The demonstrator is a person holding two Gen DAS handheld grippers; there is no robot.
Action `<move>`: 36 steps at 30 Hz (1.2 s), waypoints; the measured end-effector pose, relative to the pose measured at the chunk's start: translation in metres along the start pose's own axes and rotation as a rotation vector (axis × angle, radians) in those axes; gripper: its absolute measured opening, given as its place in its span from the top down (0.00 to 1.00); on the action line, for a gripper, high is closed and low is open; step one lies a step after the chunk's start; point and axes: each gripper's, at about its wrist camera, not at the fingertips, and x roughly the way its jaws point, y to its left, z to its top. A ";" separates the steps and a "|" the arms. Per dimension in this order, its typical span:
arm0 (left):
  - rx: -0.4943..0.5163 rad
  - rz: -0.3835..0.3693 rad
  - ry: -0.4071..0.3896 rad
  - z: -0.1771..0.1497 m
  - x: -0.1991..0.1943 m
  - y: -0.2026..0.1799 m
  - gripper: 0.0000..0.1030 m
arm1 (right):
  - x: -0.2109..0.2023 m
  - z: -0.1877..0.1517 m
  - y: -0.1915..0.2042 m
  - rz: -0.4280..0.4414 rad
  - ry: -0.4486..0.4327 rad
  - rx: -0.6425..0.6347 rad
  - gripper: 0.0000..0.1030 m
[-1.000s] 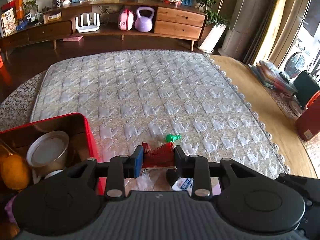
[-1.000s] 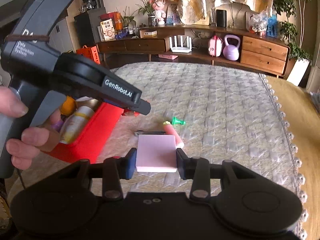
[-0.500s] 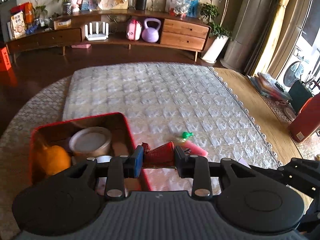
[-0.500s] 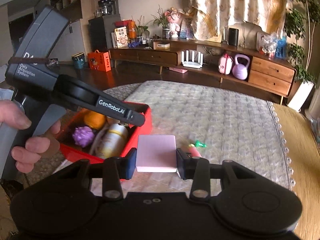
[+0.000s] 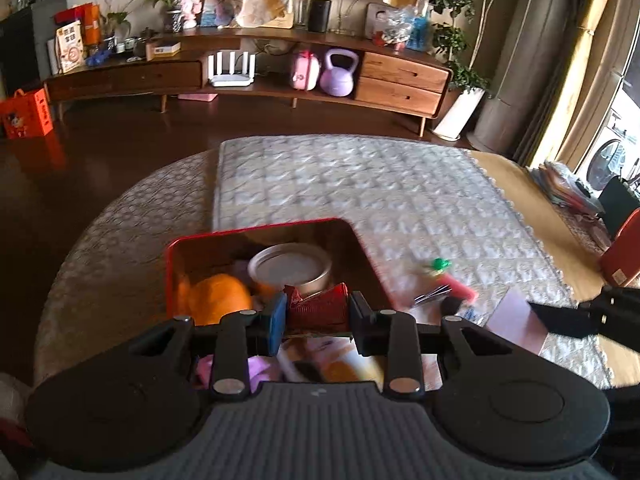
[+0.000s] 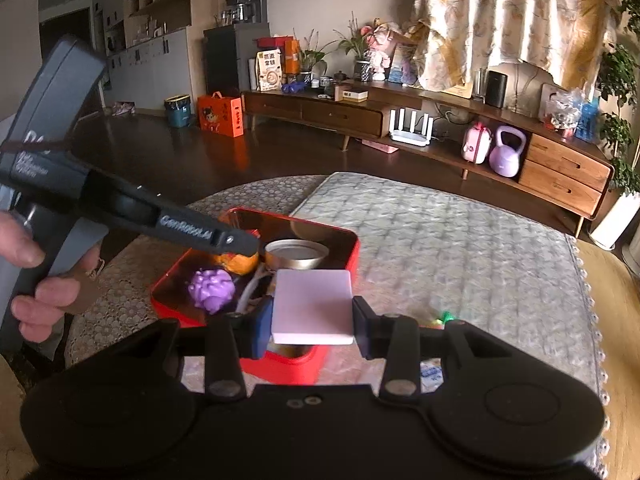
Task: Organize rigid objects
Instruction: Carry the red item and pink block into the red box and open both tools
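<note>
Left gripper (image 5: 316, 317) jaws clamp crinkled red packet (image 5: 318, 308); right gripper (image 6: 312, 322) jaws clamp flat pink square block (image 6: 312, 306) above glossy red tin (image 6: 256, 354).

My tin (image 5: 264, 228) sits at twelve, can (image 5: 290, 266) inside it; carrot toy (image 5: 456, 282) lies at two o'clock.

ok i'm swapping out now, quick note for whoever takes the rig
Left tool: shut on a red packet, over the red tin.
Right tool: shut on a pink block, by the tin's near right corner.
In the tin: metal can, orange fruit, purple toy.
Left: drop both in, then the pink tube and green piece on the mat.
</note>
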 end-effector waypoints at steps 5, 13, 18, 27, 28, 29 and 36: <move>0.010 0.010 0.024 -0.014 0.005 0.019 0.68 | 0.022 0.010 0.006 -0.001 0.022 0.002 0.62; 0.098 -0.017 0.025 -0.032 0.011 0.020 0.68 | 0.062 0.026 0.000 -0.014 0.062 0.032 0.61; 0.108 -0.036 0.041 -0.038 0.022 0.016 0.68 | 0.085 0.025 0.003 -0.003 0.095 0.043 0.61; 0.118 -0.045 0.067 -0.045 0.044 0.015 0.68 | 0.107 0.015 0.014 0.004 0.140 0.024 0.62; 0.117 -0.047 0.066 -0.045 0.045 0.015 0.68 | 0.108 0.015 0.014 0.004 0.143 0.024 0.62; 0.117 -0.049 0.065 -0.046 0.046 0.015 0.68 | 0.109 0.015 0.014 0.003 0.145 0.024 0.62; 0.117 -0.061 0.071 -0.047 0.052 0.014 0.68 | 0.111 0.011 0.014 0.008 0.158 0.040 0.61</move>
